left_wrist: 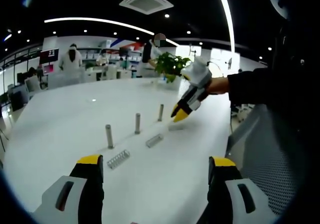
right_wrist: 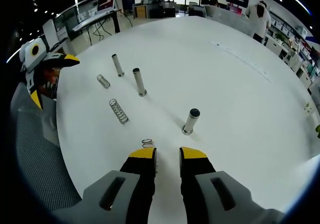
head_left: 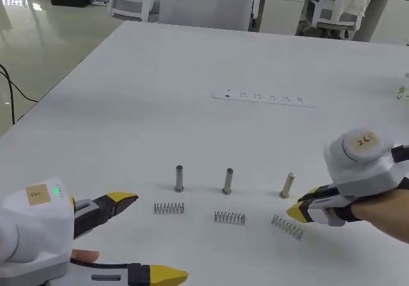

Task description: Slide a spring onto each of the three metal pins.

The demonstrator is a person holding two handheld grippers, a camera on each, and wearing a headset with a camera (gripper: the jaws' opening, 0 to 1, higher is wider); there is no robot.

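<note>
Shows three pins standing in a row on the table [head_left: 192, 126], low in the head view: left pin [head_left: 179, 178], middle pin [head_left: 228, 181] and right pin [head_left: 287, 185], all bare. Has a spring lying flat just below each one: left spring [head_left: 169, 208], middle spring [head_left: 229, 217] and right spring [head_left: 286, 227], the last lying aslant. Places the left gripper [head_left: 147, 238] at the lower left corner of the frame, jaws spread wide with nothing between them, upper tip near the left spring but clear of it. Repeats that wide gap at the bottom of the left gripper view, with the pins and springs in mid-frame beyond. Sets the right gripper [head_left: 297, 212] at the right edge of the head view, tips between the right pin and the right spring, just above the spring. Shows, at the bottom of the right gripper view, its jaws parted by only a narrow gap and gripping nothing, the right spring just ahead of the left-hand jaw tip; cannot tell whether they touch. Puts a power strip [head_left: 262, 97] above centre in the head view, well apart from the pins.
</note>
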